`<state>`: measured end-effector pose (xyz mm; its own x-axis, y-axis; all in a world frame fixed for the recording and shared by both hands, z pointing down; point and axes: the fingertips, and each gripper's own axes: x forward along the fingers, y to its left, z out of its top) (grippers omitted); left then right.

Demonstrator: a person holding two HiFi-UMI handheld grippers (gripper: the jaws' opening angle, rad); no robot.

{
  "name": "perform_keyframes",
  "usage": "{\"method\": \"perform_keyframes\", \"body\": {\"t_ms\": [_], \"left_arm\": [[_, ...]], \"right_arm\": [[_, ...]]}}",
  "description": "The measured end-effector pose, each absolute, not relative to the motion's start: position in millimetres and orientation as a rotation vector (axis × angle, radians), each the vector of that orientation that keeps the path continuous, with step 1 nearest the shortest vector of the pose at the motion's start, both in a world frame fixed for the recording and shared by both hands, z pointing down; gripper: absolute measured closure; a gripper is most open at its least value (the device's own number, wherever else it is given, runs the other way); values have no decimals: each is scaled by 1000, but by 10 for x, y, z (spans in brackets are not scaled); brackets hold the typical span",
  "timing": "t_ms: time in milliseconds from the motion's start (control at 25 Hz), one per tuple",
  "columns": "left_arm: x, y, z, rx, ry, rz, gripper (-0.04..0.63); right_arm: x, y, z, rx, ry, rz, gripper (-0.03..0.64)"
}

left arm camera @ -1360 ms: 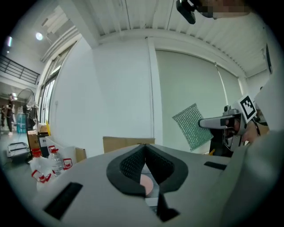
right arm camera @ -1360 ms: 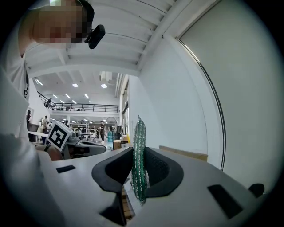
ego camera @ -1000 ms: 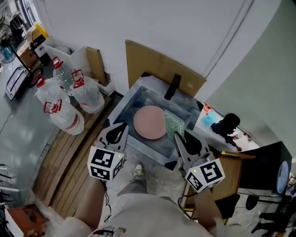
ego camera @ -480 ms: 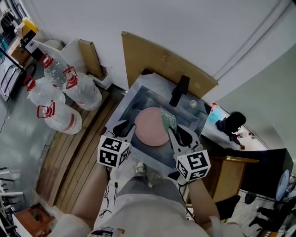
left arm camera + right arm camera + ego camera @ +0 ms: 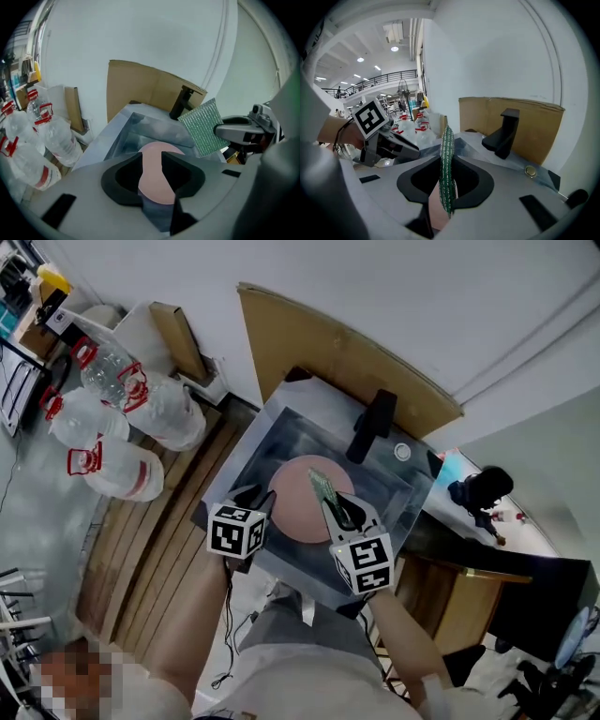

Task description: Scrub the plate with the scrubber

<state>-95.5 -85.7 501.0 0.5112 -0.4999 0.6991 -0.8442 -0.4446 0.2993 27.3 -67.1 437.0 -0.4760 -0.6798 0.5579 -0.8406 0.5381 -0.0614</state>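
**Plate point(image 5: 298, 510) in sink, scrubber point(image 5: 447, 159) clamped in right claw point(image 5: 446, 182)**

The pink plate lies flat in the sink point(image 5: 389, 486), just ahead of the left claw point(image 5: 151, 158) tips. The left claw's jaws are opening, the gap is narrow, and nothing is pressed between them (plate shows through the gap, beyond). The right claw's jaws are closed on the green mesh scrubber, held edge-up and sticking out past the tips over the plate. The faucet point(image 5: 372, 427) stands beyond both claws.

We have the head view high above, looking steeply down into the sink point(image 5: 309, 439). The 2 gripper views sit low and close at its near rim, facing the back wall point(image 5: 375, 296). All 3 share the faucet point(image 5: 372, 425), cardboard point(image 5: 328, 348) and plate point(image 5: 292, 507).
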Motion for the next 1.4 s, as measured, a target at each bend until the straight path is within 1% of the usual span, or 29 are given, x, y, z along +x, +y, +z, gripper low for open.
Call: {"method": "perform_keyframes", "body": {"t_ms": [120,320,600,960,1080,1200,1400], "left_arm": [[-912,-961,5284,2058,-1094,703,465],[-903,-1090,5757,1969,-1099,755,440],[-917,-1194,6238,1861,-1083,784,437],[-907,-1244,6567,1768,-1056,828,440],[-900,-1239,6597,1760,-1057,834,481],[-946,-1274,6641,1732,-1080,814,546],[-934,-1308,6677,1736,-1044,788,557]], "right_arm": [[290,-765,4648,1203,-2268,478,515],[293,-896,5041,1175,-2223,509,515],[354,-1077,5435,1185,-2139,544,515],[482,-1248,5980,1137,-1908,411,515],[407,-1257,6144,1075,-1880,341,514],[239,-1253,6254,999,-1891,284,514],[6,-1179,6480,867,-1920,298,508]]}}
